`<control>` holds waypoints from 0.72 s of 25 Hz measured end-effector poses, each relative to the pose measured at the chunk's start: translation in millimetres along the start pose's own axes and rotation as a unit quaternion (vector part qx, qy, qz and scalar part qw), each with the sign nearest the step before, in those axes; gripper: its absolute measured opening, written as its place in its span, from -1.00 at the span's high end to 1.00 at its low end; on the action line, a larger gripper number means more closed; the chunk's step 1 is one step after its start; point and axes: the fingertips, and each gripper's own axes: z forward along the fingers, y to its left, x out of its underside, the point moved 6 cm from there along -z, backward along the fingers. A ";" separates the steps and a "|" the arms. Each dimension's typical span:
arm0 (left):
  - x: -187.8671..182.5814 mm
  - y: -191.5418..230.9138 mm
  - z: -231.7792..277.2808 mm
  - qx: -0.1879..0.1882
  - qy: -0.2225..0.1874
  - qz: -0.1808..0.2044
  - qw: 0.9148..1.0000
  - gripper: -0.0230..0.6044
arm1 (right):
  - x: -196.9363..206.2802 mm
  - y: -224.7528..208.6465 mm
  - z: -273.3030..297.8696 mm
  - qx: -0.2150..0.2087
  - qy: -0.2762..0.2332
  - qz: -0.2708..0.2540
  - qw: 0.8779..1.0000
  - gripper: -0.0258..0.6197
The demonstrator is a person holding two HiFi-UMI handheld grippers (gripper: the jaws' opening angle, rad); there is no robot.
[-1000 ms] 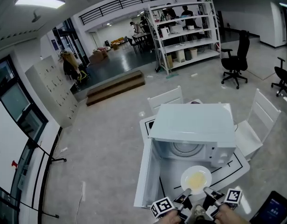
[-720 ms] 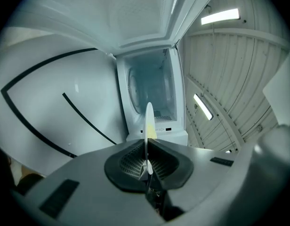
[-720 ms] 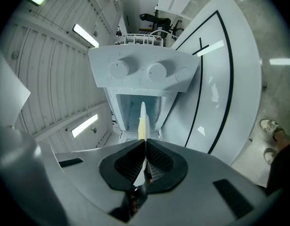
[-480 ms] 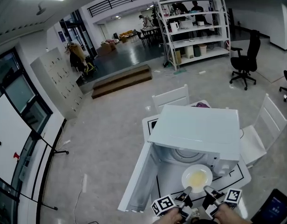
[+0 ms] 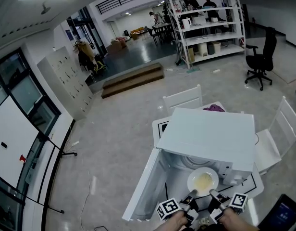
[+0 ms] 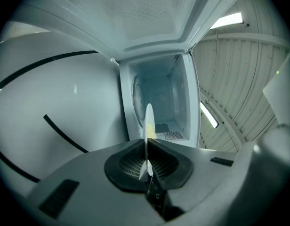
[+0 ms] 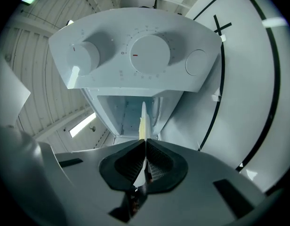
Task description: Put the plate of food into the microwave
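A white plate with pale yellow food is held level just in front of the open white microwave. My left gripper is shut on the plate's near left rim, and my right gripper is shut on its near right rim. In the left gripper view the plate shows edge-on between the jaws, pointing into the microwave cavity. The right gripper view shows the same plate edge-on below the control panel with its two dials.
The microwave door hangs open to the left. The microwave stands on a white table with black lines. White chairs stand behind and to the right. A dark phone-like object lies at the bottom right.
The plate has moved a little toward the microwave opening with both grippers still on it. The head view has shifted, and the door shows swung wider to the left.
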 end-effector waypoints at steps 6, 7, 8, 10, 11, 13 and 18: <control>-14.9 5.0 11.0 -0.002 -0.003 -0.002 1.000 0.88 | -6.1 -4.5 16.2 0.005 -0.008 0.004 1.000 0.88; -16.8 4.6 12.3 -0.002 -0.004 -0.003 1.000 0.88 | -7.0 -4.3 18.1 0.006 -0.010 0.003 1.000 0.88; -18.5 4.7 13.7 -0.003 -0.005 -0.003 1.000 0.88 | -7.7 -4.4 20.1 0.005 -0.011 0.004 1.000 0.88; -21.6 6.9 16.9 -0.005 -0.007 -0.004 1.000 0.87 | -8.6 -7.3 24.2 0.005 -0.016 0.009 1.000 0.88; -23.3 8.5 18.1 -0.006 -0.009 -0.006 1.000 0.88 | -8.8 -9.6 26.2 0.007 -0.018 0.010 1.000 0.88; -27.9 11.5 19.7 -0.009 -0.013 -0.009 1.000 0.88 | -8.4 -12.5 31.2 0.011 -0.022 0.011 1.000 0.88; -37.4 18.2 20.8 -0.015 -0.025 -0.017 0.999 0.88 | -7.3 -15.7 42.8 0.023 -0.030 0.000 0.999 0.88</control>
